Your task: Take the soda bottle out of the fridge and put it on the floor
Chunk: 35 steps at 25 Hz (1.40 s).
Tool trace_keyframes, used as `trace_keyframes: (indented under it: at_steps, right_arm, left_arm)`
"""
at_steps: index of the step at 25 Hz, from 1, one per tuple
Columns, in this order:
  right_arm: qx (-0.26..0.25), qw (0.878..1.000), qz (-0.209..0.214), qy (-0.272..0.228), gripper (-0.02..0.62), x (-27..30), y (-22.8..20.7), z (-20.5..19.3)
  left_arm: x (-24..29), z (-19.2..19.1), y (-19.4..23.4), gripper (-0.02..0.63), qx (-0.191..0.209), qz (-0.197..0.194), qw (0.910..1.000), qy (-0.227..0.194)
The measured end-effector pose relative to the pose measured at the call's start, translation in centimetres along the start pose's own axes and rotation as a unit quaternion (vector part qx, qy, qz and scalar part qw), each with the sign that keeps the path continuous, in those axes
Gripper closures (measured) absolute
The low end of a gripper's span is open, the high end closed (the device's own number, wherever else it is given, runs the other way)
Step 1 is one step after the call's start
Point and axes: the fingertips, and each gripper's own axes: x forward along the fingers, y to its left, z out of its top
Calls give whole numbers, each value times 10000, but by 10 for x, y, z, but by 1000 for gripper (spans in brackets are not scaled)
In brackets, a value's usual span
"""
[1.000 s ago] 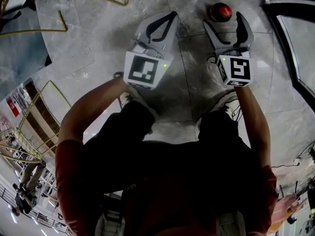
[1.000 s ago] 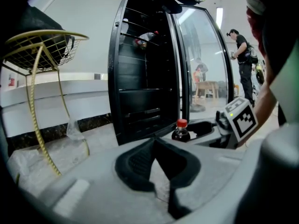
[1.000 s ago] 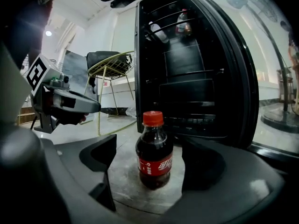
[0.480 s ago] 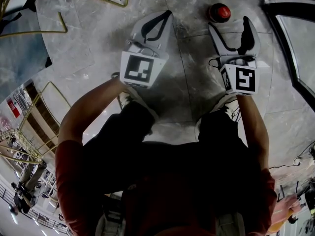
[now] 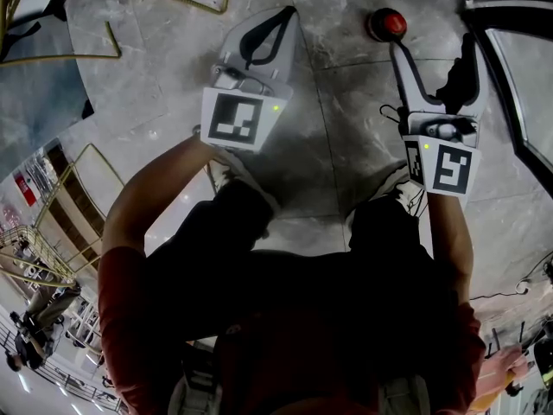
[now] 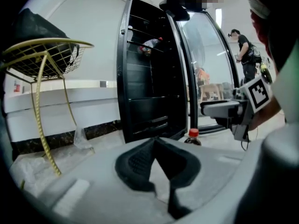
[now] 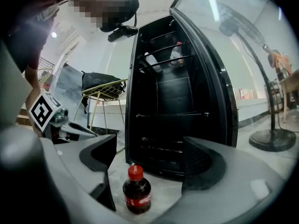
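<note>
Before open fridge (image 7: 173, 101), soda bottle (image 7: 136, 190) upright on floor (image 7: 166, 192): placing looks done. Right gripper (image 7: 149, 164) released, jaws wide, bottle just ahead, untouched. Left gripper (image 6: 156, 143) clenched empty, unneeded.

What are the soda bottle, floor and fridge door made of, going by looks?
Soda bottle: likely clear glossy plastic, since the dark drink shows through; red screw cap, red label.
Floor: polished grey stone or marble-look tile, with veining, sheen and a joint line.
Fridge door: curved glass pane, see-through with reflections; the black frame could be metal or plastic.
</note>
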Motion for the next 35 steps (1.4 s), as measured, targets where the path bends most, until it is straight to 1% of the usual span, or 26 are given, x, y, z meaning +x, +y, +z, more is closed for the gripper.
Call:
trace_keyframes:
  at_steps: [6, 13, 21, 25, 27, 28, 30, 33, 35]
  right_arm:
    - [21, 9999, -64, 96, 172, 1, -4, -8]
    - [14, 9999, -60, 151, 172, 3, -4, -9]
    - [78, 9997, -34, 214, 182, 7, -5, -11]
    - [69, 9996, -7, 276, 240, 6, -3, -13]
    - [43, 9996, -38, 285, 293, 5, -4, -13]
    - [23, 9996, -61, 282, 298, 5, -5, -13]
    - [-7, 9995, -97, 288, 352, 4, -6, -14]
    - [-65, 9993, -189, 324, 416, 3, -10, -14]
    - [-105, 9990, -266, 340, 483, 2, -12, -13]
  left_arm:
    - [1, 8, 0, 607, 104, -4, 9999, -96]
    - [2, 9, -1, 607, 82, -33, 9999, -96]
    - [1, 11, -3, 607, 145, -78, 9998, -123]
    - [1, 12, -2, 607, 131, -66, 9998, -137]
    - [1, 12, -1, 607, 128, -64, 9998, -142]
    - [1, 12, -1, 607, 133, -68, 9998, -146]
    - [2, 12, -2, 607, 138, -82, 9998, -144]
    - [1, 13, -4, 608, 117, -102, 9998, -149]
    - [1, 13, -3, 609, 105, -92, 9998, -147]
